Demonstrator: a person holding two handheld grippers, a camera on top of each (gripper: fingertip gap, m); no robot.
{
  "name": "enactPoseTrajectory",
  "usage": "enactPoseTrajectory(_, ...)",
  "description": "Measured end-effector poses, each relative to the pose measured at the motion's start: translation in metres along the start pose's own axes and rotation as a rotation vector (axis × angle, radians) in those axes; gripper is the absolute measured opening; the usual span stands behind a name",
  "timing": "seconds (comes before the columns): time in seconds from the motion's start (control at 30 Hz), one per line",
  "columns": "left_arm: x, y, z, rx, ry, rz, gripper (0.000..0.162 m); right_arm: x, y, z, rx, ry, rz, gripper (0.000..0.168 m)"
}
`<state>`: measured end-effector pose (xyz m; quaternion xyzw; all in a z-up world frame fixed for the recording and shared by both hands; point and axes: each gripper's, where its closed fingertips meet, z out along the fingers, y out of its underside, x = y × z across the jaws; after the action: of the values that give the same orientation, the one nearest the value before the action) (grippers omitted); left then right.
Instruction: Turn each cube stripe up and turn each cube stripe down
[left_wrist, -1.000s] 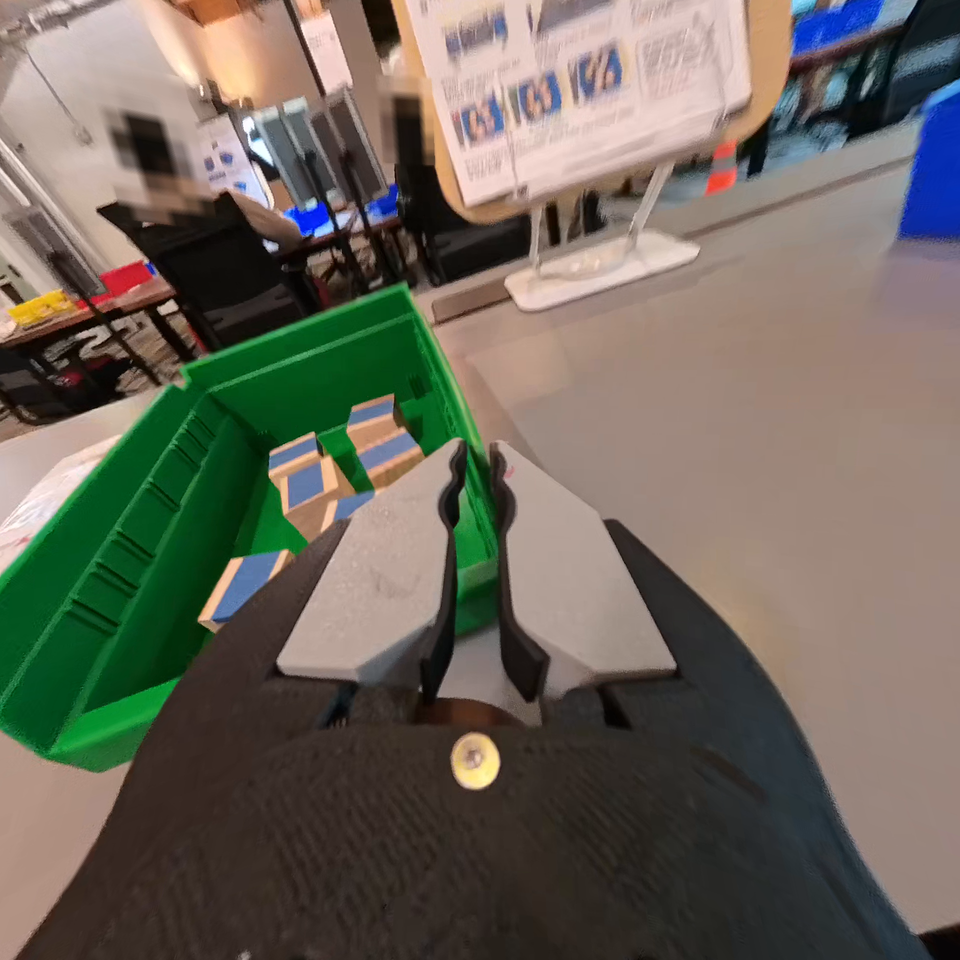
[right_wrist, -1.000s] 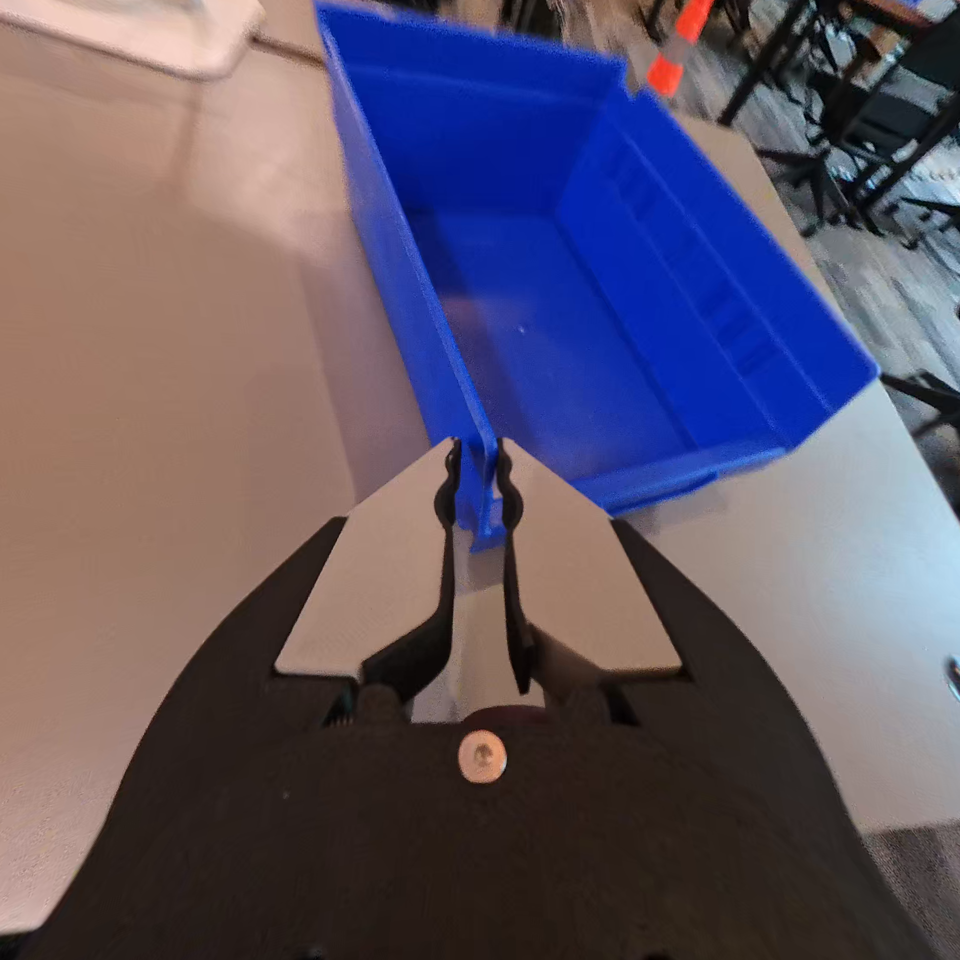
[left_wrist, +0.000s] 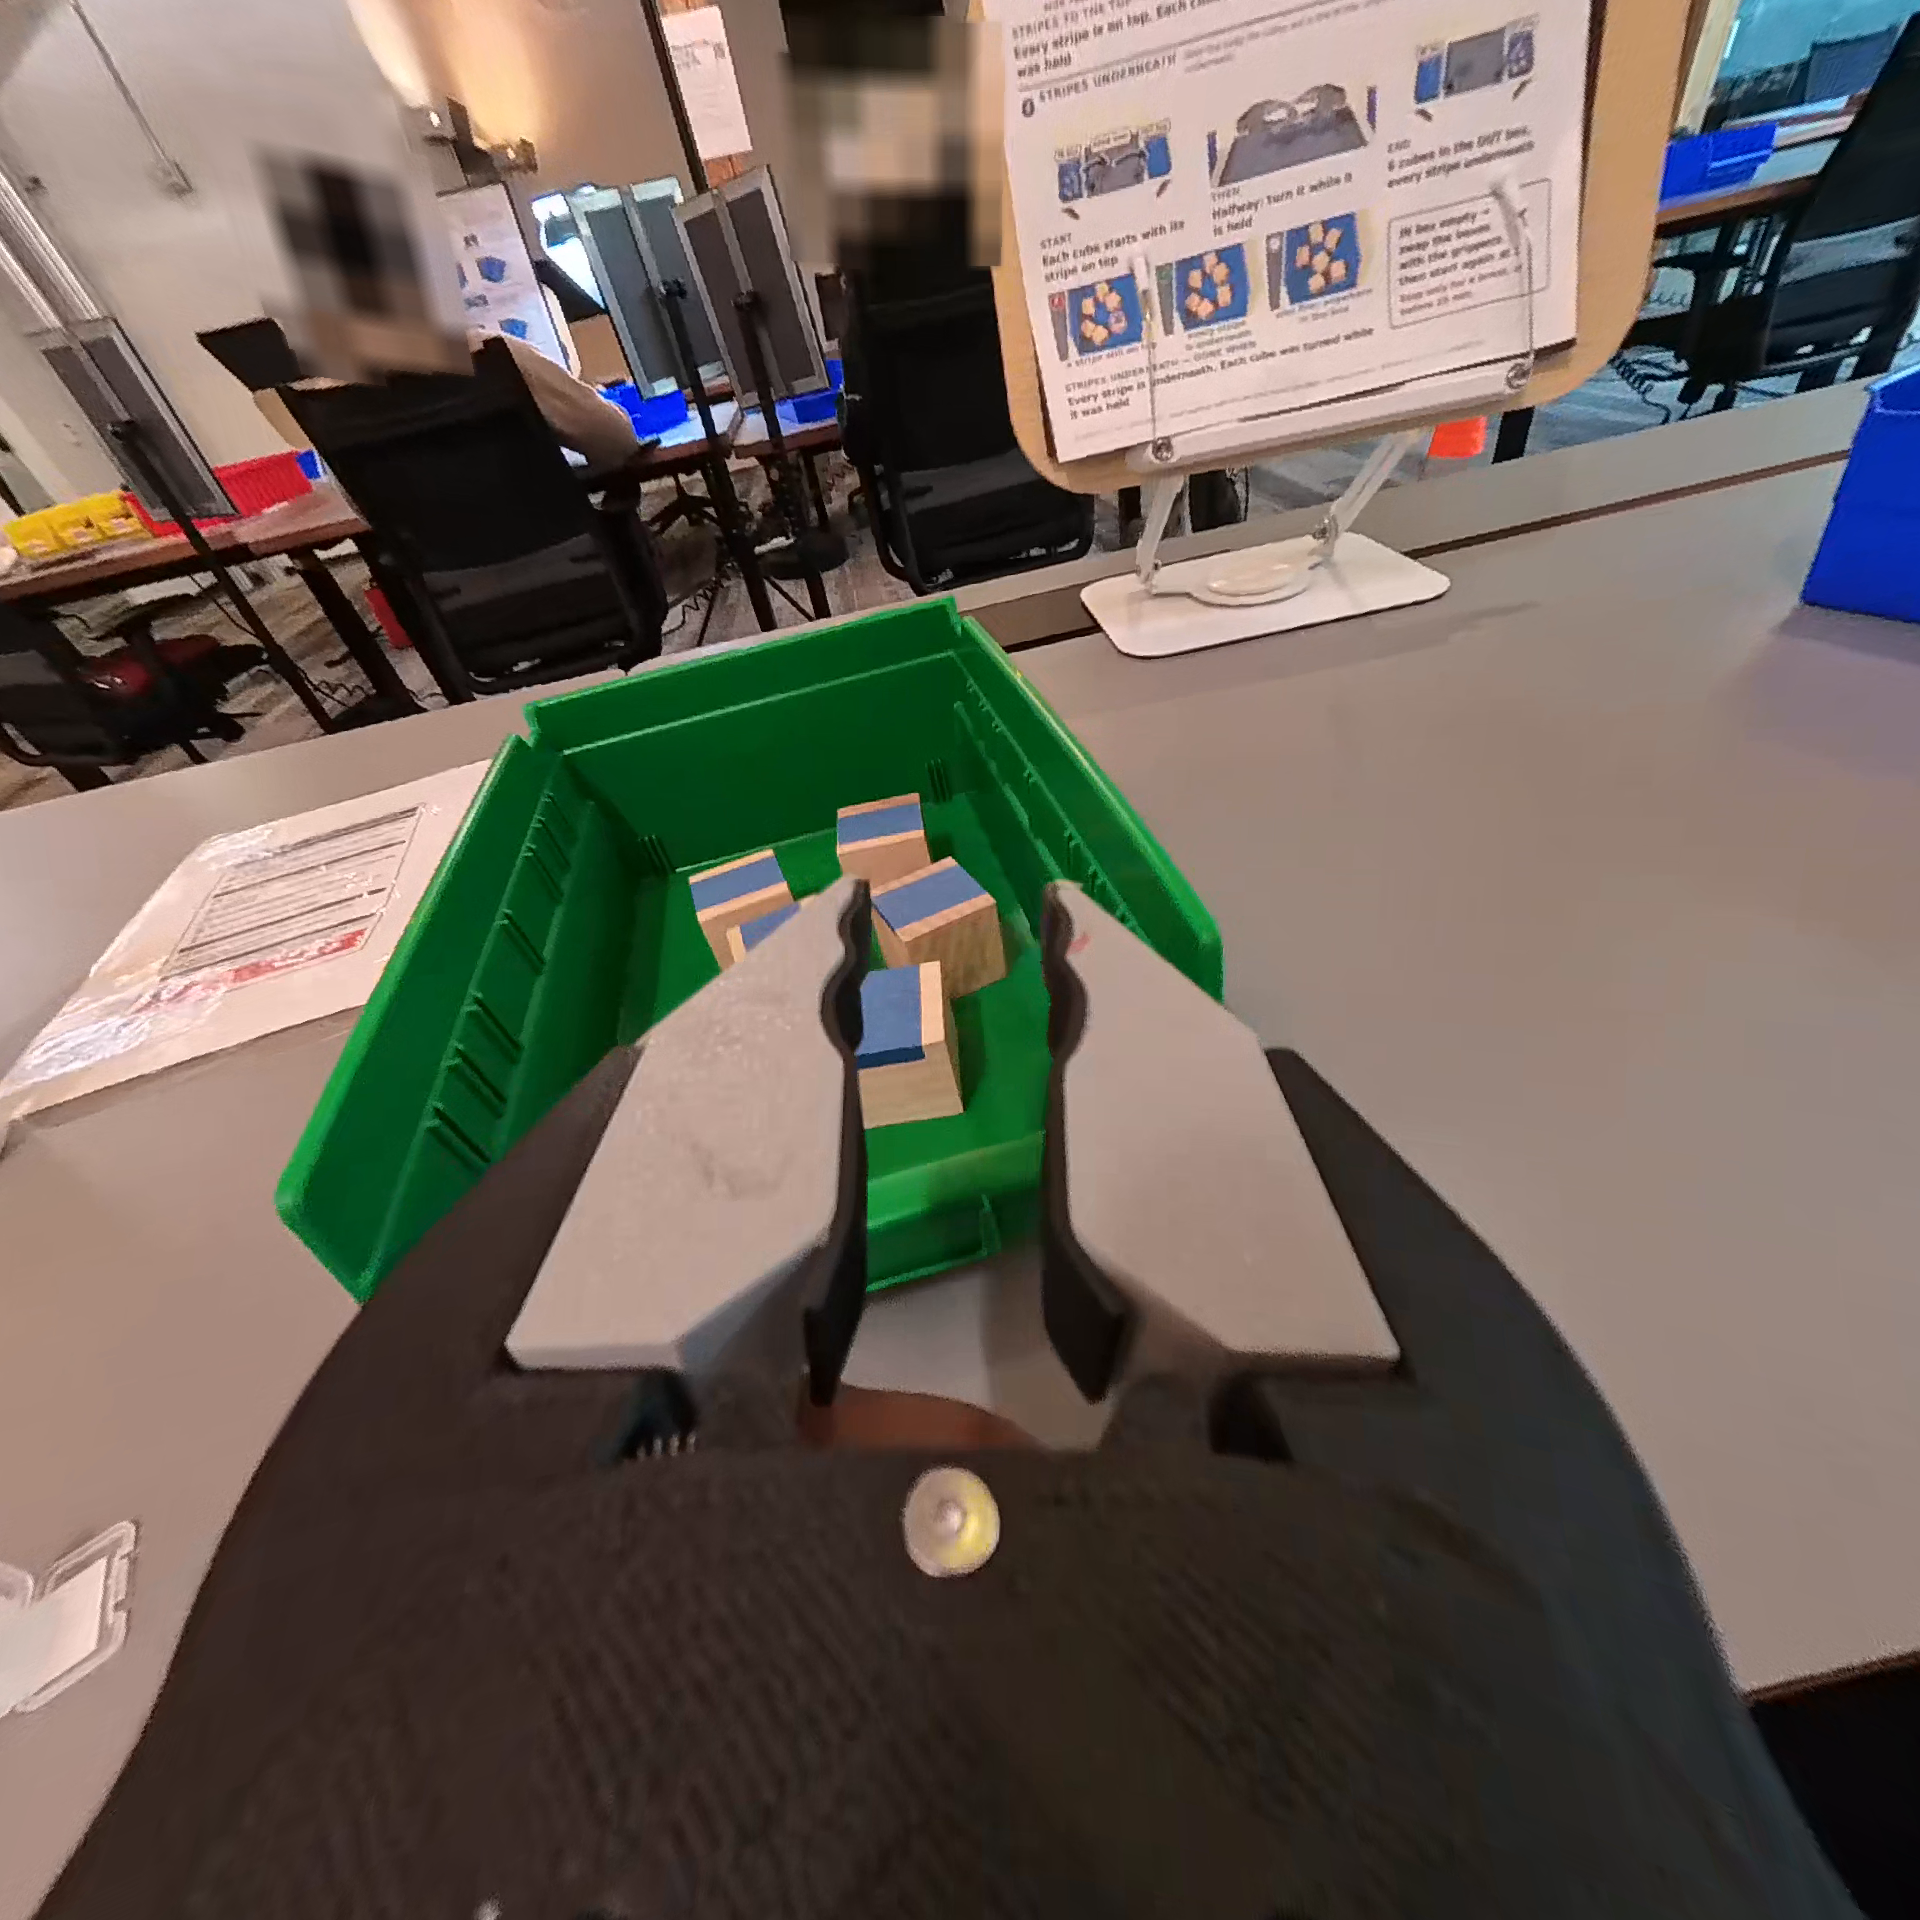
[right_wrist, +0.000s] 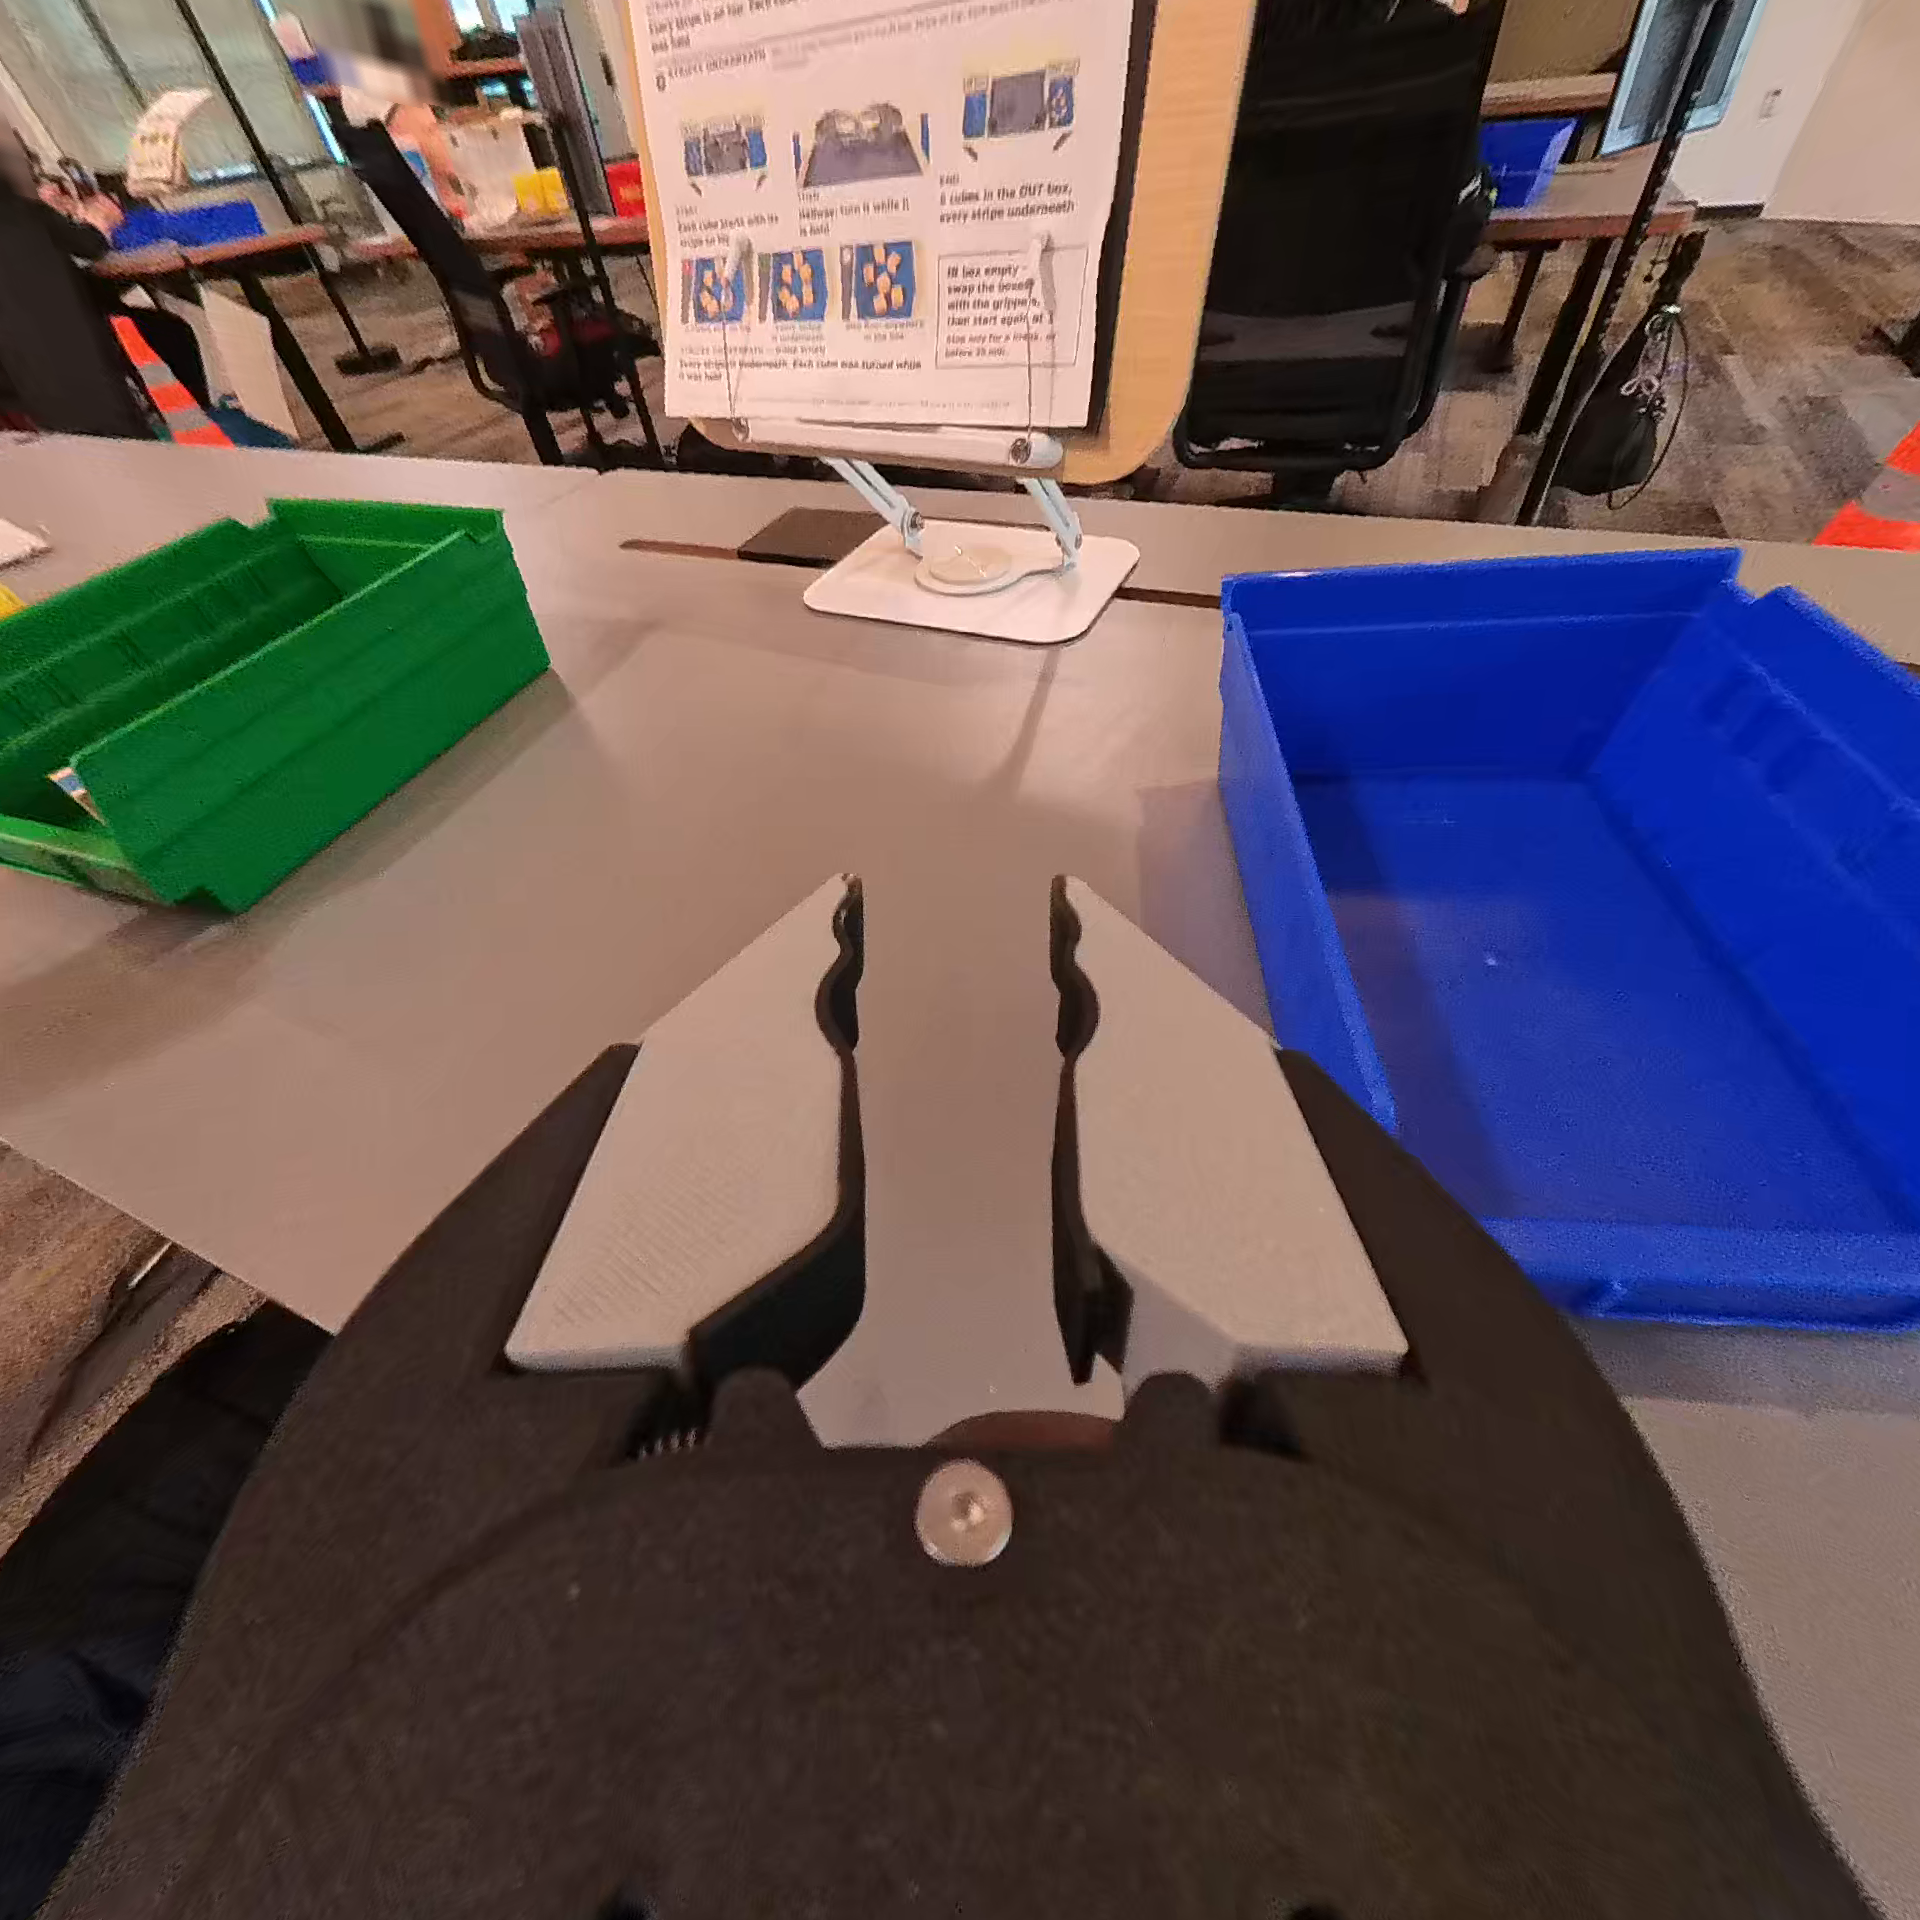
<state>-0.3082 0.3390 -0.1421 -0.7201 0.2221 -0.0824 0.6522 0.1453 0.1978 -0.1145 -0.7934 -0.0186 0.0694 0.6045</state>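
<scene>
Several wooden cubes with blue stripes on top lie in a green bin (left_wrist: 416, 1039). The nearest cube (left_wrist: 909, 1049) shows between my left gripper's fingers; others (left_wrist: 940, 920) (left_wrist: 881, 836) (left_wrist: 740, 894) lie behind it. My left gripper (left_wrist: 951, 904) is open and empty, held above the bin's near end. My right gripper (right_wrist: 954, 894) is open and empty above bare table, between the green bin (right_wrist: 312, 717) at left and a blue bin (right_wrist: 1288, 935) at right, which holds nothing.
A sheet on a board with a white stand (right_wrist: 977, 582) is at the table's back middle. A plastic-wrapped sheet (left_wrist: 218, 935) lies left of the green bin. A small clear case (left_wrist: 62, 1600) lies at the near left edge. Chairs and desks stand beyond the table.
Both grippers have opened. The left one now points into the green bin over the cubes. The right one has let go of the blue bin's wall and drawn back to the left.
</scene>
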Motion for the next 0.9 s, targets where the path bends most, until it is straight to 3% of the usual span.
enactPoseTrajectory(0.07, 0.001, 0.006, 0.002, -0.028, 0.016, -0.017, 0.035, 0.003, -0.003, -0.003, 0.013, 0.015, -0.003, 0.033)
enactPoseTrajectory(0.23, 0.002, 0.016, 0.009, -0.081, 0.013, -0.096, 0.028, 0.006, -0.010, -0.006, 0.054, 0.033, -0.013, 0.034)
enactPoseTrajectory(0.4, 0.004, 0.015, 0.009, -0.086, -0.006, -0.065, 0.027, 0.013, -0.008, -0.005, 0.054, 0.046, 0.018, 0.040)
enactPoseTrajectory(0.57, 0.002, 0.019, 0.011, -0.106, -0.013, -0.094, 0.007, 0.013, -0.006, -0.003, 0.052, 0.042, 0.017, 0.043)
enactPoseTrajectory(0.7, -0.002, 0.028, 0.015, -0.155, -0.038, -0.146, 0.004, 0.014, 0.004, 0.006, 0.006, 0.062, -0.003, 0.045)
enactPoseTrajectory(0.8, -0.014, 0.035, 0.018, -0.189, -0.109, -0.189, 0.030, 0.011, 0.004, 0.007, 0.007, 0.056, -0.006, 0.045)
enactPoseTrajectory(0.9, -0.016, 0.035, 0.019, -0.182, -0.124, -0.190, 0.039, 0.011, 0.003, 0.005, 0.007, 0.069, -0.023, 0.045)
